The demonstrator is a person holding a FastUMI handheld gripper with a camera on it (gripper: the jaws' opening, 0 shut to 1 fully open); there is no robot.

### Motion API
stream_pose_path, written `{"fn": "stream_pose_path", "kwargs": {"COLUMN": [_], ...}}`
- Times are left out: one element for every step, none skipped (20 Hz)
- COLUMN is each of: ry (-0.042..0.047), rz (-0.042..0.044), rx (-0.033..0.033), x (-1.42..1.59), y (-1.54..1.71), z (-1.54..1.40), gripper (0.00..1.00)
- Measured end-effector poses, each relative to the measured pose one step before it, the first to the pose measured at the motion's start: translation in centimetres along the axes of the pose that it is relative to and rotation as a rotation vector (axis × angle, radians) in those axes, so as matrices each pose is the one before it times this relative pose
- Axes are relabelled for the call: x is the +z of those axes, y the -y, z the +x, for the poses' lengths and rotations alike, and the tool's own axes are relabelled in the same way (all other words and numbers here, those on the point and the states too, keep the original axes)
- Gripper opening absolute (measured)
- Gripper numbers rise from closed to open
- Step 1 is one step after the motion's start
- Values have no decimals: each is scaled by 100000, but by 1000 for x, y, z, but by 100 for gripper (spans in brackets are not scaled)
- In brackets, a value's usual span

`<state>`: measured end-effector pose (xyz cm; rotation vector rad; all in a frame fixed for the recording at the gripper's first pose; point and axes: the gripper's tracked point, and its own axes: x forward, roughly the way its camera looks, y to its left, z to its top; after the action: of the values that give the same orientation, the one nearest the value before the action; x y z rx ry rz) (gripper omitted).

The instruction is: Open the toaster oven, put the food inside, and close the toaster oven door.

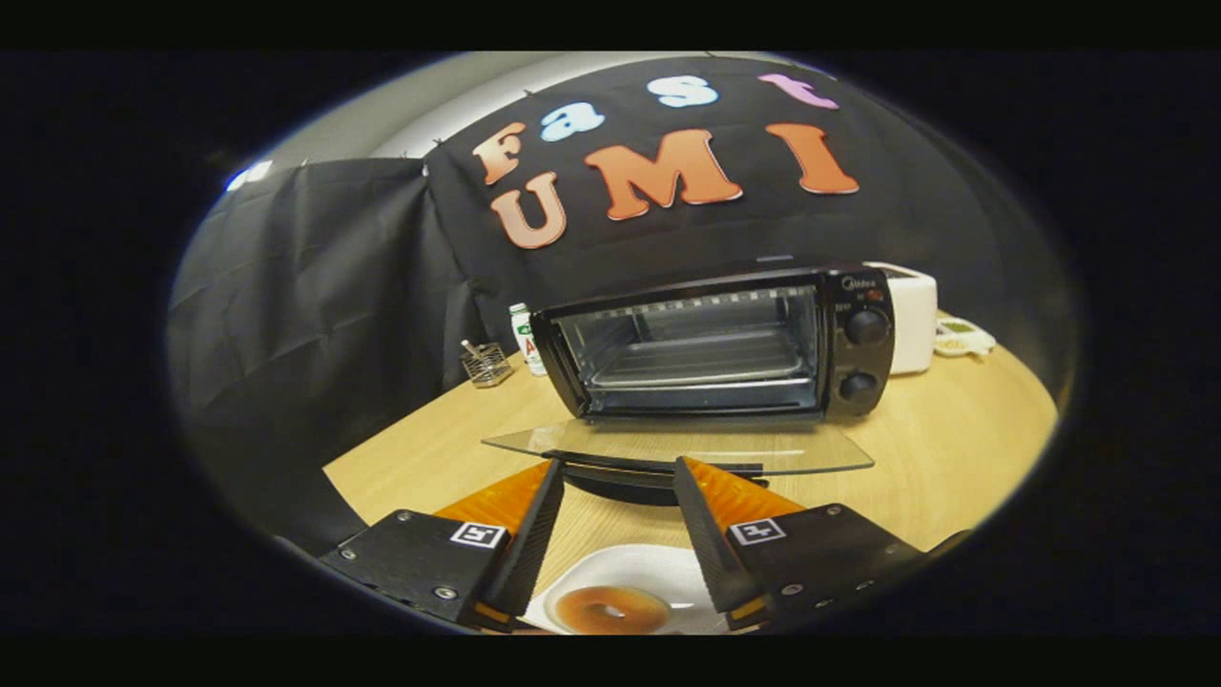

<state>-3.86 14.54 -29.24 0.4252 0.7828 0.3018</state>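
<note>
Black toaster oven (pixel 725 343) w/ two round knobs sits on light wood counter (pixel 954 448), its glass door (pixel 677 448) folded down flat, wire rack inside bare. Gripper (pixel 618 466) spread wide, holding nothing, fingertips just short of door's dark handle. Glazed brown ring doughnut (pixel 610 609) on white plate (pixel 658 572) lies between and below fingers. Small wire basket (pixel 487 364) & white bottle (pixel 526 340) left of oven.

Glossy black oven (pixel 725 343) with a clear glass door (pixel 668 447) and metal rack inside, sitting on a smooth wood-look table (pixel 954 448). Plate (pixel 658 572) looks glazed, shiny.
</note>
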Motion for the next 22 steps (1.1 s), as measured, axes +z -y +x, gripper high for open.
{"fn": "stream_pose_path", "kwargs": {"ry": [-2037,-2863,-3298,-4248,-3613,-1395,-1438,-1357,-136,1206,214,637,1215,1658,963,272,-97,-661,-780,-777,-696,-669], "rz": [2624,1421,1072,1124,892,910,1506,1580,1918,1480,1415,994,-833,-2312,-2845,-2686,-2553,-2763,-2386,-1553,-893,-740], "rx": [815,374,-231,-77,-392,-153,-276,692,862,-245,384,-1162,-1554,-576,-167,708,1027,797,811,751,1034,705], "x": [-563,-880,-983,-1124,-1170,-419,-273,-249,-81,357,54,218,263,165,-99,-255,-342,-574,-598,-782,-649,-531], "y": [5,116,202,219,140,256,172,274,-12,269,134,385,304,6,-25,-260,-420,-292,-369,-234,-303,-306], "z": [129,91,151,131,-89,268,76,79,-144,-55,-176,-211,-356,-603,-617,-707,-679,-816,-784,-715,-574,-444], "gripper": [70,69,68,67,66,67,67,67,67,67,65,62,62,62,64,67,73,79,84,90,93,96]}}
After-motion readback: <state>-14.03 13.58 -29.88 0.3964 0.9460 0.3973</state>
